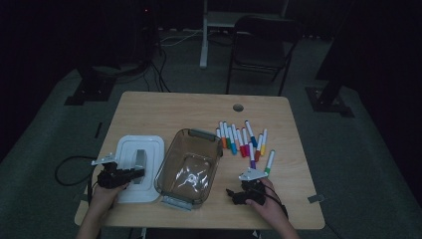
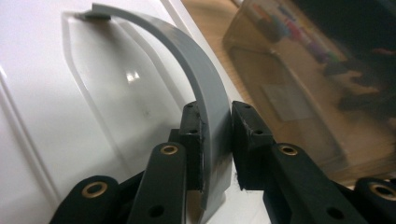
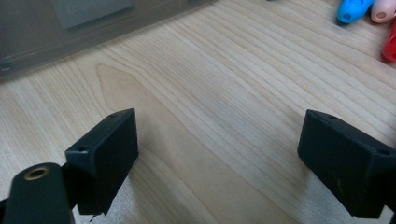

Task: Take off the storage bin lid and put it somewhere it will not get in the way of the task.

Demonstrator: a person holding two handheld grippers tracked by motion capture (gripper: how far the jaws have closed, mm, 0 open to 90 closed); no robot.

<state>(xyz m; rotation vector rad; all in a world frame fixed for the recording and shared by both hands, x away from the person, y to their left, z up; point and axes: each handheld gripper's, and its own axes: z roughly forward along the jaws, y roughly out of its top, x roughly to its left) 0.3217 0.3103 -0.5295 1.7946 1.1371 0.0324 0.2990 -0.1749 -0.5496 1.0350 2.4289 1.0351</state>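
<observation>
On the wooden table (image 1: 164, 107), the clear plastic box (image 1: 189, 167) stands near the middle and serves as the marker for everything else. Left of the box lies the white lid (image 1: 130, 149), flat on the table and just beside the box's left wall. A grey handle (image 1: 140, 159) arches up from the middle of the lid. The left gripper (image 1: 130, 174) reaches in from the lid's near edge, and its jaws are pinched on that handle: in the left gripper view the curved grey strip (image 2: 205, 100) runs down between the two black pads, which press on it from either side, while the white lid (image 2: 93, 116) spreads out behind.

Right of the box, near its front corner, the right gripper (image 1: 238, 195) rests low over bare wood with its jaws spread wide and nothing between them; its own view shows open tabletop (image 3: 219, 121) between the pads. Beyond it, right of the box's far end, a row of coloured markers (image 1: 244, 139) lies side by side.
</observation>
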